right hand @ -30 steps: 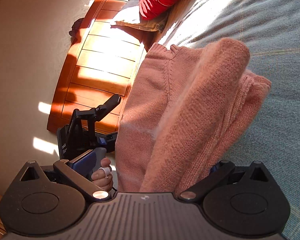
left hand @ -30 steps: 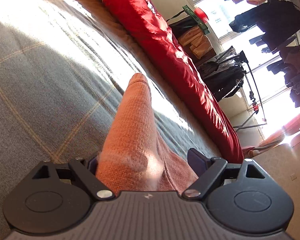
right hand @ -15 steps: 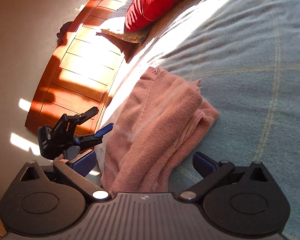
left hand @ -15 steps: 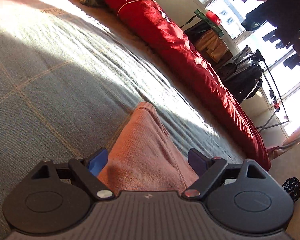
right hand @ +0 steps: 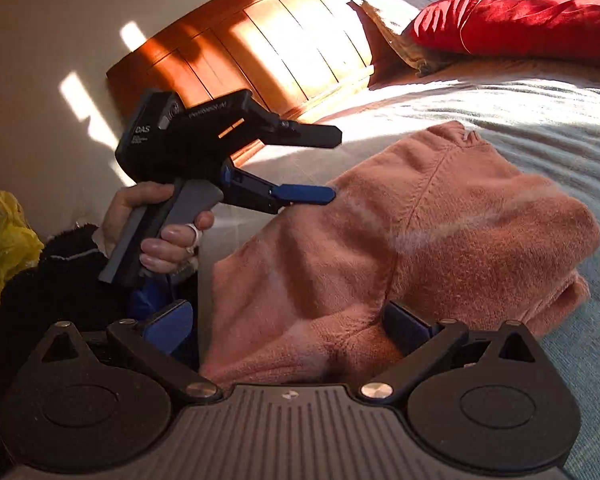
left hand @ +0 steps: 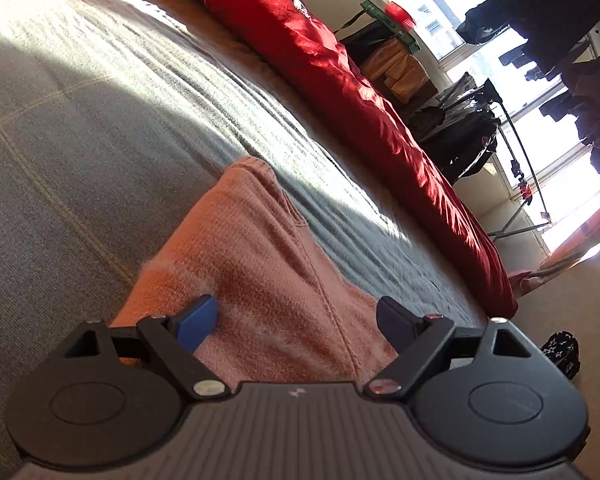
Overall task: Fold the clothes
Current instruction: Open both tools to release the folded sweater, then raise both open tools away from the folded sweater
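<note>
Right wrist view: pink sweater [right hand: 440, 240] lies folded in a bundle on the grey bed [right hand: 540, 120]. Fold looks set down; next likely a smoothing press or a fresh grasp. Left tongs [right hand: 332, 164] wide open, holding nothing, lower pad touching knit. Right tongs [right hand: 288, 328] wide open over the hem, gripping nothing.

The sweater [right hand: 440, 240] is spread on the bed cover [right hand: 520, 112] at the centre of the right wrist view. The headboard [right hand: 268, 48] is seen at upper centre, the quilt [right hand: 520, 20] at upper right. The left gripper [right hand: 332, 164] is held at centre left, just over the sweater's left edge. The right gripper [right hand: 288, 328] is placed low in the frame, over the sweater's near edge.
</note>
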A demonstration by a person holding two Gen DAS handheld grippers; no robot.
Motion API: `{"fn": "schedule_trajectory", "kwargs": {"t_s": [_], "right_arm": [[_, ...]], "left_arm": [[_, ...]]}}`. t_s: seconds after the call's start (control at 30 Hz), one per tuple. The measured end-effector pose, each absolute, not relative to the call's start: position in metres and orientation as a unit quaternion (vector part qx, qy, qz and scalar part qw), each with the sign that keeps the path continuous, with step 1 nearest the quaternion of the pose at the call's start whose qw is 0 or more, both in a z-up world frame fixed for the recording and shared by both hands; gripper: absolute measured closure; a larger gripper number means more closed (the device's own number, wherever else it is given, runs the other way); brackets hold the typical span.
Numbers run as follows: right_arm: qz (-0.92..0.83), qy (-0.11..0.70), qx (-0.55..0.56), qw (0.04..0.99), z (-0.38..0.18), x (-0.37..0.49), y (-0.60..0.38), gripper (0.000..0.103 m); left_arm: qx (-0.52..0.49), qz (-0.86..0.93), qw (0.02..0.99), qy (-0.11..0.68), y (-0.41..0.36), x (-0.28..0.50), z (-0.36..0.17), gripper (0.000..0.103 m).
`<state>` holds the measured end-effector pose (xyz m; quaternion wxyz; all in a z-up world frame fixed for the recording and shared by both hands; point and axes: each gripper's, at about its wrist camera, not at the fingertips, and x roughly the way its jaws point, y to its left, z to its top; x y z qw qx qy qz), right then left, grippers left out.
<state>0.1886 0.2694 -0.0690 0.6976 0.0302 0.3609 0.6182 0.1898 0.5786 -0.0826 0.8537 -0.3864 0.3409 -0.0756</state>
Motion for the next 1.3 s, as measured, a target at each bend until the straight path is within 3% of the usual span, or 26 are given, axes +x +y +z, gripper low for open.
{"fn": "schedule_trajectory", "kwargs": {"t_s": [0.37,0.57,0.7,0.9,1.13,1.3], "right_arm": [[0.587,0.304,0.049,0.748,-0.03,0.223,0.235,0.0],[0.549,0.363,0.009,0.752,-0.071,0.252,0.249,0.0],[0.543,0.364,0.003,0.757,-0.072,0.245,0.239,0.0],[0.506,0.374,-0.016,0.777,-0.057,0.22,0.198,0.0],[0.472,0.383,-0.005,0.794,-0.063,0.181,0.146,0.0],[0.461,0.373,-0.007,0.805,-0.062,0.16,0.129,0.0]], "left_arm": [[-0.33,-0.108,0.872,0.346,0.537,0.141,-0.054,0.015],[-0.317,-0.16,0.863,0.358,0.497,0.106,-0.061,0.013],[-0.321,-0.153,0.843,0.404,0.481,0.097,-0.084,0.012],[-0.289,-0.188,0.868,0.359,0.453,0.081,-0.056,0.011],[-0.204,-0.171,0.875,0.405,0.406,0.08,-0.078,0.011],[-0.17,-0.146,0.9,0.373,0.419,0.06,-0.048,0.01]]}}
